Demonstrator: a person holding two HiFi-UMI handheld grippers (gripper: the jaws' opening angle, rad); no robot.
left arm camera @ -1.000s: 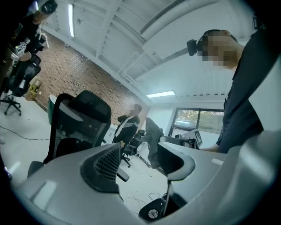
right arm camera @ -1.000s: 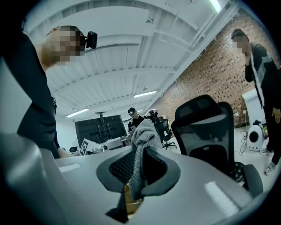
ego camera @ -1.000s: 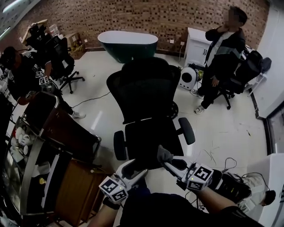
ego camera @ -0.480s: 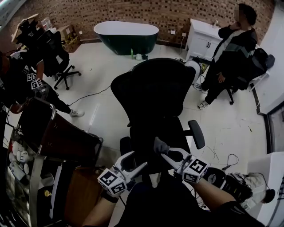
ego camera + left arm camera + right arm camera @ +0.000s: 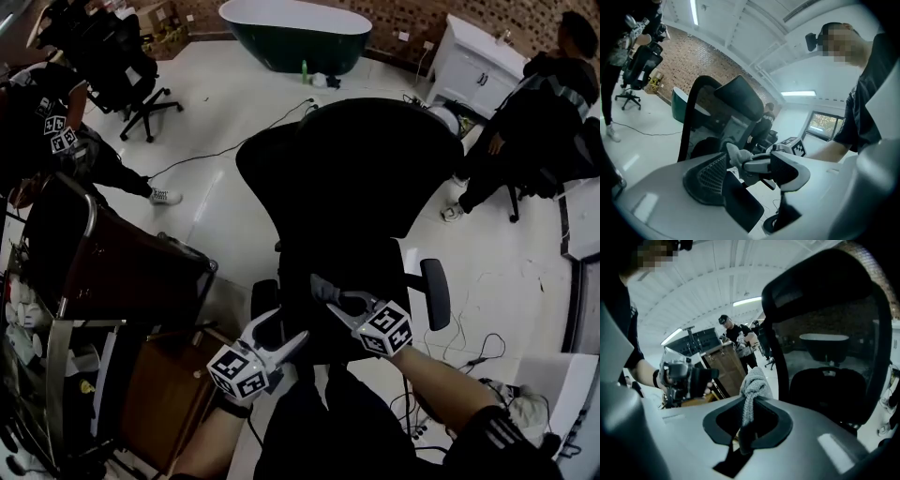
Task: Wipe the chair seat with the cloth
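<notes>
A black mesh office chair stands in the middle of the head view, its seat [image 5: 361, 267] below the tall backrest [image 5: 366, 159]. My right gripper [image 5: 330, 298] is shut on a bunched grey cloth [image 5: 322, 287], which it holds over the seat's front left part. The same cloth [image 5: 753, 384] sticks up from the shut jaws in the right gripper view, with the seat [image 5: 829, 390] beyond it. My left gripper [image 5: 291, 326] hovers at the seat's front edge beside the left armrest [image 5: 262, 300]. Its fingers are apart and hold nothing. The left gripper view shows the cloth [image 5: 734, 153] just ahead.
A brown wooden cabinet [image 5: 141, 272] and a metal rack [image 5: 56, 375] crowd the left. A green bathtub [image 5: 295, 23] and white cabinet [image 5: 473, 56] stand at the back. One person [image 5: 553, 103] is at the right, another [image 5: 47, 122] at the left. Cables [image 5: 459, 328] trail on the floor.
The head view has closed in on the chair and tipped down. Both grippers have come forward over the seat's front, the right one still carrying the cloth.
</notes>
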